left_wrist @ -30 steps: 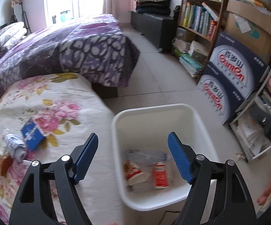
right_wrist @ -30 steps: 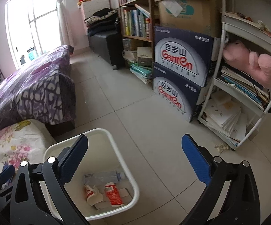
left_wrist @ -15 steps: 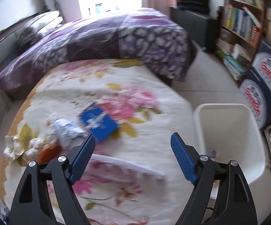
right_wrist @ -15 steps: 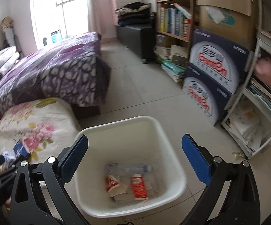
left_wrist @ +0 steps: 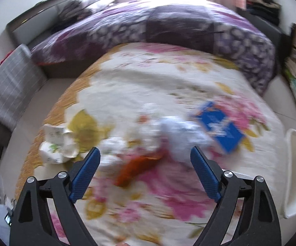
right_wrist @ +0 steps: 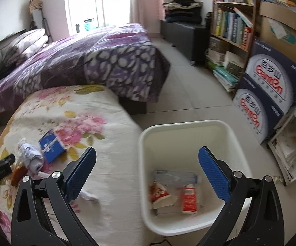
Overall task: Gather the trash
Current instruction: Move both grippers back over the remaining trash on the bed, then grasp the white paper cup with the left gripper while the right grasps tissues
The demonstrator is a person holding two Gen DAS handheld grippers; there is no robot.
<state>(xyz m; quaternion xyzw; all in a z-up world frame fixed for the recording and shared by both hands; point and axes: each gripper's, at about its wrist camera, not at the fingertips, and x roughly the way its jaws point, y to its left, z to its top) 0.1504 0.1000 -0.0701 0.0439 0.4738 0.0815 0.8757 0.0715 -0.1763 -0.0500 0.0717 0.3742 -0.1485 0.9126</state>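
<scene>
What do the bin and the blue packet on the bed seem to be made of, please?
The bin looks like moulded plastic: white, smooth, slightly glossy, with a rolled rim and rounded corners. The blue packet seems to be printed card or paper, flat with a matte face and white lettering; the blur leaves this open.

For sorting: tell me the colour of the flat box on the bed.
Blue box, white print; clearest in the right wrist view.

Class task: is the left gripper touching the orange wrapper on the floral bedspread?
Apart. The left wrist view shows the left gripper open, its fingertips clear of the orange wrapper.
</scene>
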